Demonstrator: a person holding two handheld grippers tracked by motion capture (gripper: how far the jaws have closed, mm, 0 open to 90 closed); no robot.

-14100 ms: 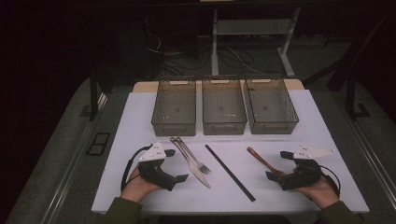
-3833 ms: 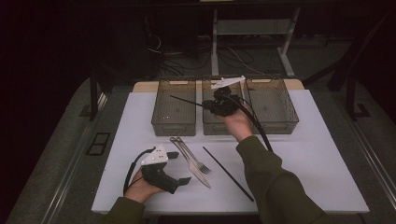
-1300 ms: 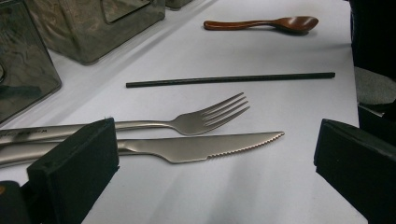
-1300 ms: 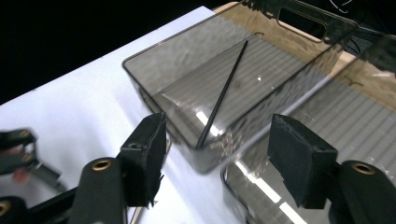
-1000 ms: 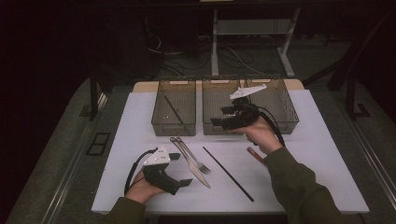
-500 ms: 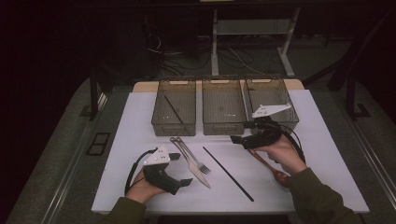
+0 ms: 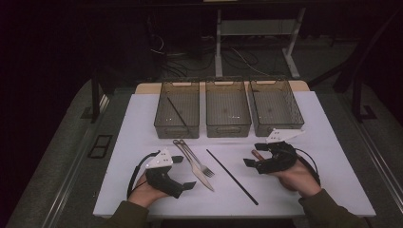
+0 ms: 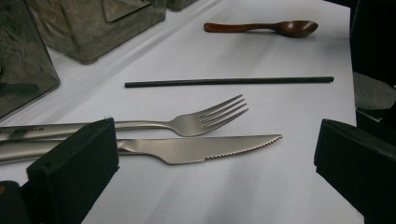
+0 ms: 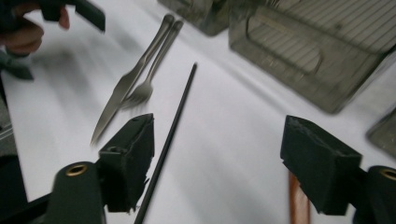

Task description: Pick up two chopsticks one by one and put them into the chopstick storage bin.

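The right gripper hovers with its blocky black jaws spread, having just been closing a little, nothing between them, just above the glossy brown wooden spoon (handle under the right jaw). The left gripper rests open beside the steel knife and fork; a thin black chopstick lies on the white mat.

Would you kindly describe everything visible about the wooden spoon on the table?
The wooden spoon is reddish-brown and glossy, carved in one piece with a slim handle and a darker oval bowl facing up. It lies flat on the white table, apart from the black chopstick. The open right gripper hovers at it; no jaw visibly touches it.
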